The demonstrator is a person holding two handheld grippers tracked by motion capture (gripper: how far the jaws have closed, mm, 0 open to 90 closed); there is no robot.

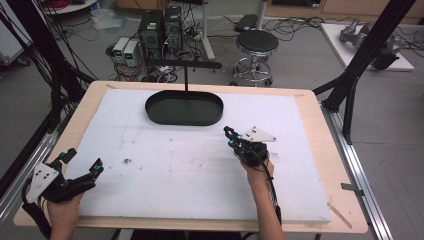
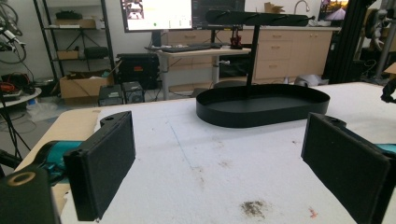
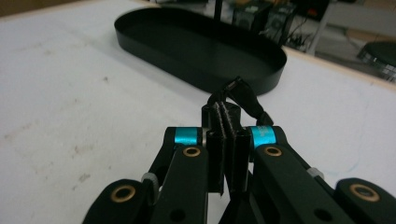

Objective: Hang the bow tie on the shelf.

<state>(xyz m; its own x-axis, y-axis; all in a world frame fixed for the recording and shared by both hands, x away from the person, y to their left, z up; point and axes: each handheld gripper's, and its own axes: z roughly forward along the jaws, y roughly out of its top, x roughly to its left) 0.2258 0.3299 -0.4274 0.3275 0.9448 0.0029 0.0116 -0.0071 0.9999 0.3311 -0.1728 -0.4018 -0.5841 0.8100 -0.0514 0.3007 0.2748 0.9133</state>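
Item: black oval metal tray (image 1: pixel 184 109) with a thin upright post and crossbar, standing at the far middle of the white foam sheet (image 1: pixel 165 170) that covers the light wooden table (image 1: pixel 95 92). Tray interior bare in the high view.

Right tongs (image 1: pixel 229 134): held over the sheet just on the near right of the tray, tips pointing toward it. In the right gripper view the two black pads are pressed flat together, and a small black strap-like piece (image 3: pixel 243 95) shows at their tips; what it is cannot be told.

Left tongs (image 1: pixel 81 160): low at the near left corner of the sheet, well apart from the tray. Pads (image 2: pixel 105 163) stand wide apart with nothing between them.
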